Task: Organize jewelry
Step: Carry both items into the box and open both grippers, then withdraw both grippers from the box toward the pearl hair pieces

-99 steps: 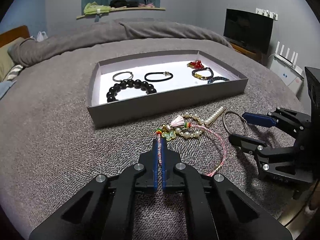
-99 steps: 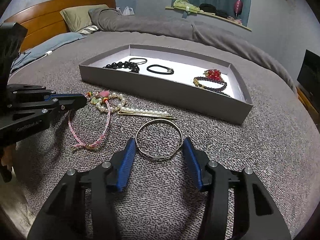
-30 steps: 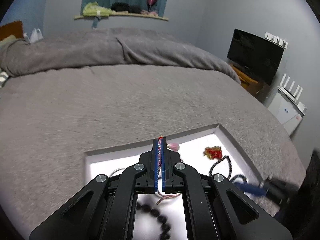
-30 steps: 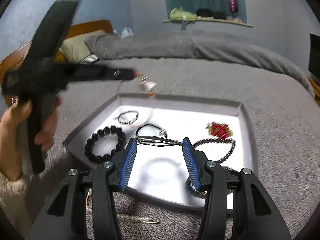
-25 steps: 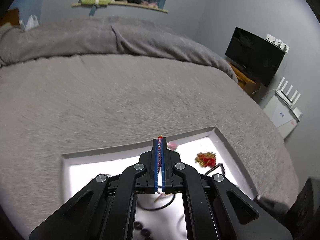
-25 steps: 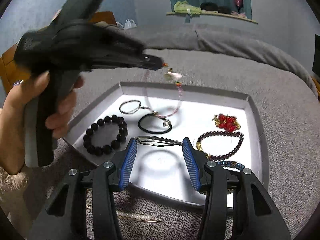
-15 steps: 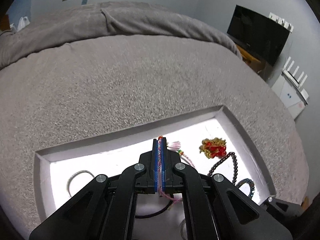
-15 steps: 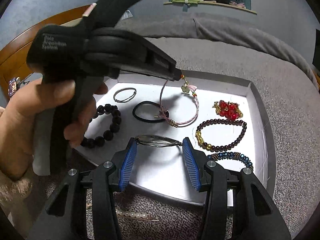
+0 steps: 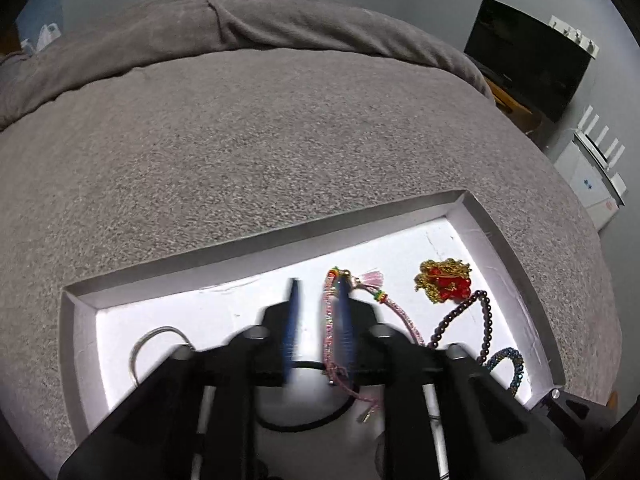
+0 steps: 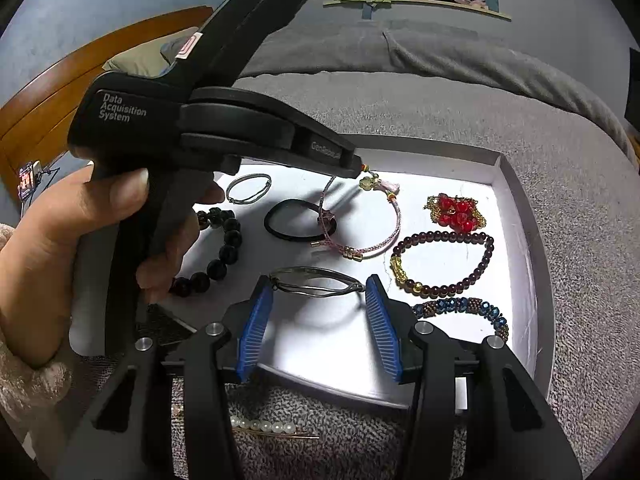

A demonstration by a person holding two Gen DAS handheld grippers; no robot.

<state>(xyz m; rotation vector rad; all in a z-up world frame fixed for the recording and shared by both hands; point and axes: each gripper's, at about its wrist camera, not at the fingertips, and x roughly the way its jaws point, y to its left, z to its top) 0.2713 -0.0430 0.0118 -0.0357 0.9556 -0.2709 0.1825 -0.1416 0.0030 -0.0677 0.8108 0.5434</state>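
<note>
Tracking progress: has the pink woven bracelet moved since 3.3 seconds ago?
Yes. The pink woven bracelet went from the grey bedspread into the grey tray, partly over the black hair tie.

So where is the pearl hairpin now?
In the right wrist view the pearl hairpin lies on the grey blanket, outside the tray, just before its near wall, under the right gripper.

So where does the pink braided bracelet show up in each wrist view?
Left wrist view: the pink braided bracelet hangs off the left gripper, low and centre, over the tray.
Right wrist view: the bracelet is at centre, trailing from the left gripper's tip onto the tray floor.
Shared landmark: the red bead cluster, just right of the bracelet in both.
</note>
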